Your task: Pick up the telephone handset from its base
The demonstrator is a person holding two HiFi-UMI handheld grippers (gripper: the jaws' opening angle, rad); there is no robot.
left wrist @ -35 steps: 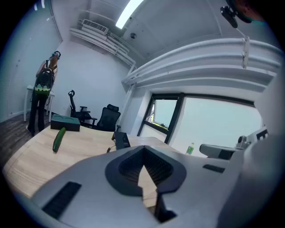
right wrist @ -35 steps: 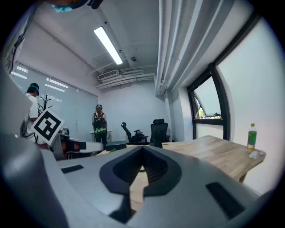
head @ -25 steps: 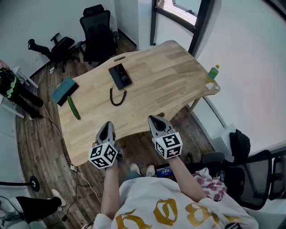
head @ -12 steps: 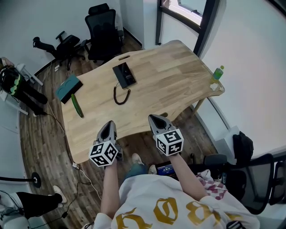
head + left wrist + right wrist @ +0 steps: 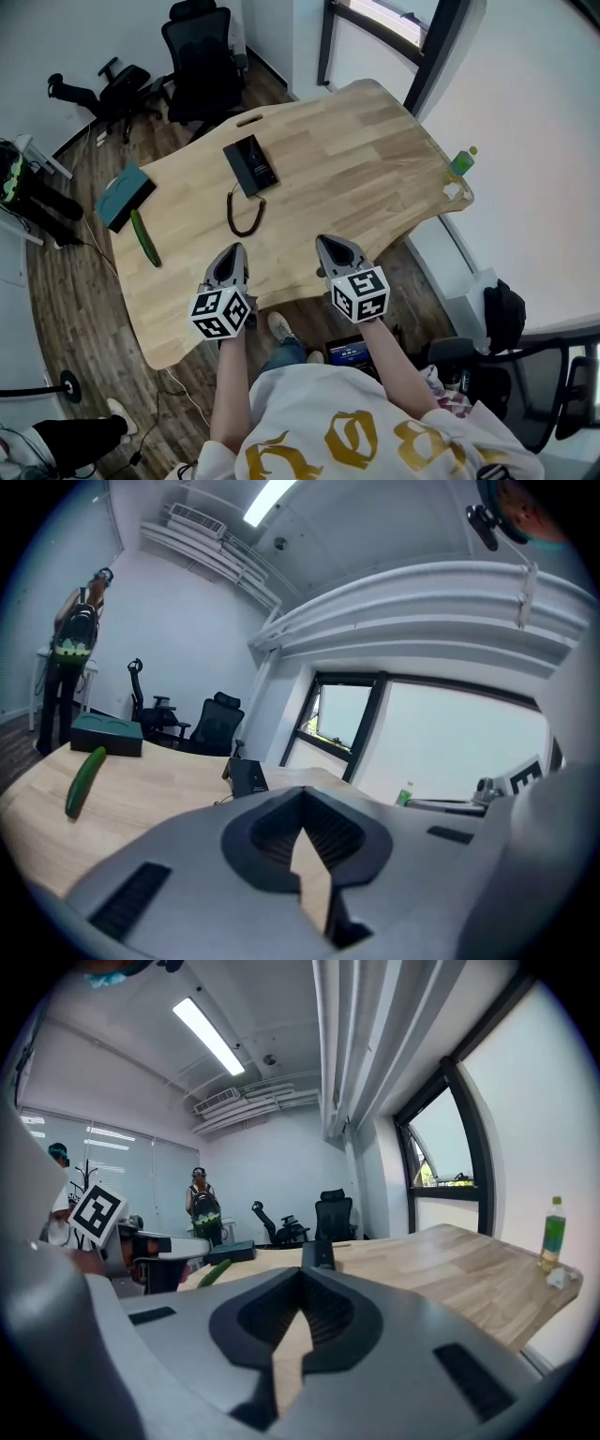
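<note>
Pale planked-wood table (image 5: 356,178) with a curved outline: at left a flat teal box (image 5: 117,195) and a long green cucumber (image 5: 143,236). Left gripper (image 5: 234,251), grey moulded shell with ribbed dark pads, jaws pressed together on nothing. Well beyond it mid-table lies the black slab-shaped telephone (image 5: 253,161), handset (image 5: 239,169) on its base, coiled cord (image 5: 246,211) looping toward the near edge. Right gripper (image 5: 325,244) likewise closed and empty; slim green bottle (image 5: 461,159) at the far right corner.
</note>
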